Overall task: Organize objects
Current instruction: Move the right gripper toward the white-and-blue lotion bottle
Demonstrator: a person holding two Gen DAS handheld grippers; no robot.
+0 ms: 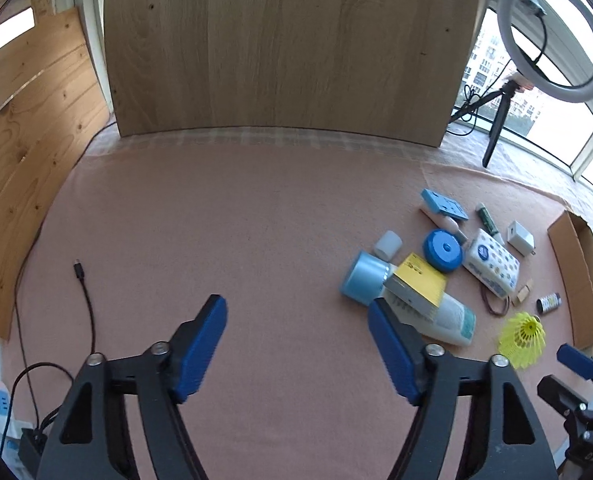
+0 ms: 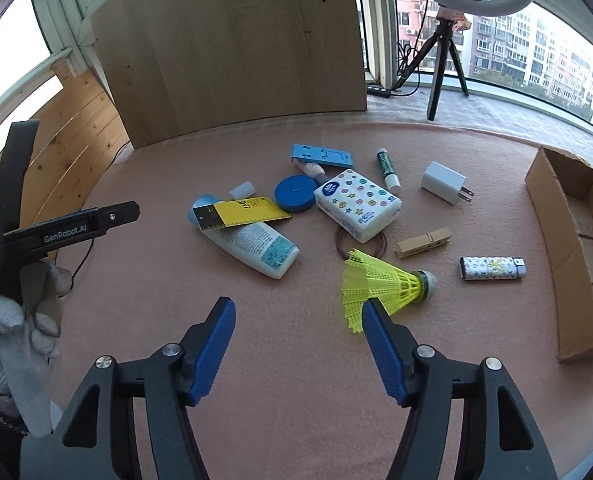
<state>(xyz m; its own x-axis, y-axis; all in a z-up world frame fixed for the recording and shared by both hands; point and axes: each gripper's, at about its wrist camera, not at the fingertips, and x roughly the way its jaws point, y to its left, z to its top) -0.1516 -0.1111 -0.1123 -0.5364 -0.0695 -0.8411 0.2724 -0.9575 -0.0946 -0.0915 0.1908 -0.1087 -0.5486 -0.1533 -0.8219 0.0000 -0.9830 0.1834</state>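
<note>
Pink felt covers my desk (image 2: 296,360), and nothing has been sorted yet, so I judge I am at the very start: choosing a first thing to lift. At the right edge lies the open cardboard box (image 2: 576,240), which looks empty in what I can see and is, I would guess, where the things belong. The clutter sits in the middle: the white lotion bottle (image 2: 256,246) with a yellow box (image 2: 252,210) resting across it, the tissue pack (image 2: 356,204) beside the blue round tin (image 2: 294,196), then the white charger (image 2: 442,182), the yellow shuttlecock (image 2: 380,284), the lighter (image 2: 492,268) and the clothespin (image 2: 422,242). My right tongs (image 2: 296,320) are spread wide and hold nothing, with the shuttlecock just beside one fingertip; my left tongs (image 1: 296,312) are likewise spread and bare, near the bottle. Next I would close the right pair gently on the shuttlecock's cork end, since the skirt looks flimsy.
</note>
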